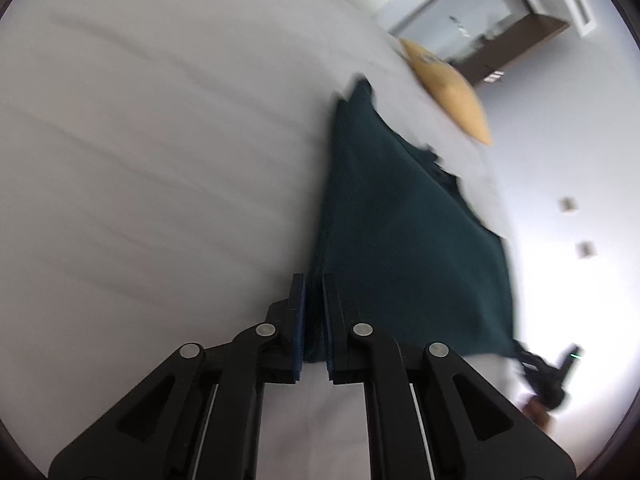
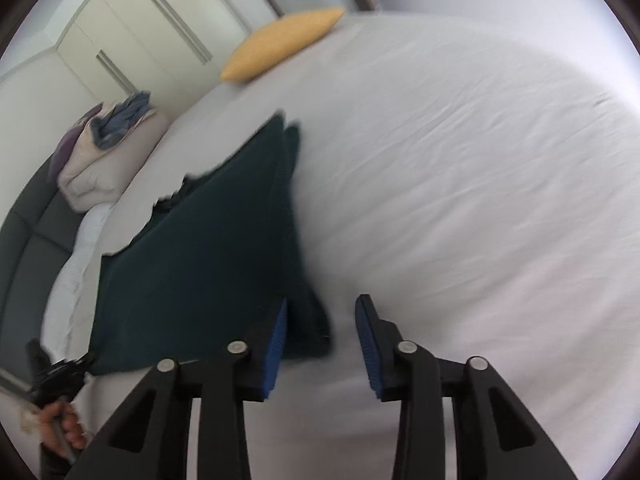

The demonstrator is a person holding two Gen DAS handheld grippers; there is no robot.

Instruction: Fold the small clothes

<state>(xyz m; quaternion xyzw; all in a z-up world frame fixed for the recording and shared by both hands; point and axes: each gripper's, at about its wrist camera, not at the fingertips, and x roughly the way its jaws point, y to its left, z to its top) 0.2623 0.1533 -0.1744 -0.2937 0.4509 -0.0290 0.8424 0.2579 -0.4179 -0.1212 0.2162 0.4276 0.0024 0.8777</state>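
Note:
A dark green garment lies spread on the white bed sheet; it also shows in the right wrist view. My left gripper is shut on the garment's near corner, the cloth pinched between its blue pads. My right gripper is open, with the garment's other near corner lying between its fingers, against the left pad. The right gripper also shows far right in the left wrist view, and the left gripper shows at the lower left of the right wrist view.
A yellow pillow lies at the far end of the bed, also in the left wrist view. A pile of bedding and clothes sits on a grey sofa beside the bed. White wardrobe doors stand behind.

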